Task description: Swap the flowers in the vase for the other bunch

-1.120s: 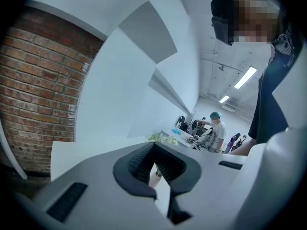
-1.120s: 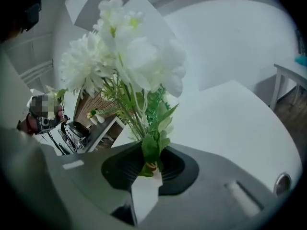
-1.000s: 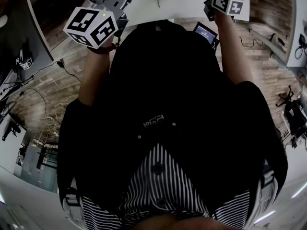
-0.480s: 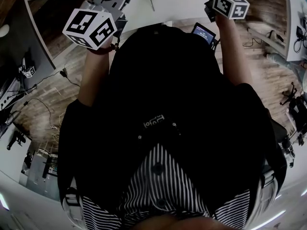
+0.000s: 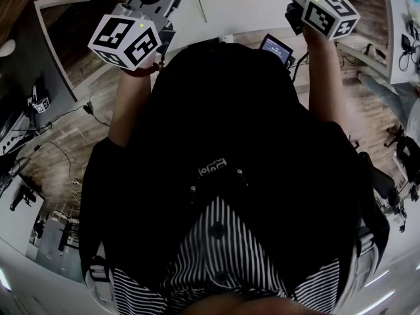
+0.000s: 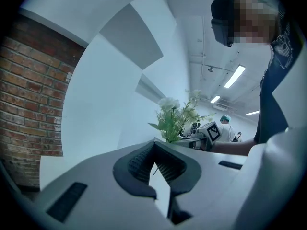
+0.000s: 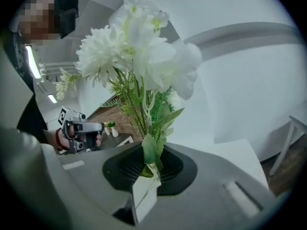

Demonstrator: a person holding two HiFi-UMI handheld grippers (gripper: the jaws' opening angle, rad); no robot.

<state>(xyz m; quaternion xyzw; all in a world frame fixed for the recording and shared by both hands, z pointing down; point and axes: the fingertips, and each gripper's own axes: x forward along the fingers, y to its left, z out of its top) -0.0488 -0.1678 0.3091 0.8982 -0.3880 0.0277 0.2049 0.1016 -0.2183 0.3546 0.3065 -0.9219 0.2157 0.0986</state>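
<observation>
Head view: only the person's forearms [image 5: 128, 104] show, reaching to the white table's [image 5: 223, 15] near edge, with the jaws cut off. Left gripper view: the left gripper [image 6: 156, 164] is pressed together, and the white flower bunch [image 6: 176, 116] is held aloft beyond it. Right gripper view: the right gripper [image 7: 151, 169] pinches that bunch's stems, blooms upright.

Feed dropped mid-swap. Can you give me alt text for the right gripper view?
The right tongs are shut on the stems of a bunch of white flowers with green leaves, which stands upright in the middle of the view. Behind it at left is the left gripper; a white wall fills the right.
</observation>
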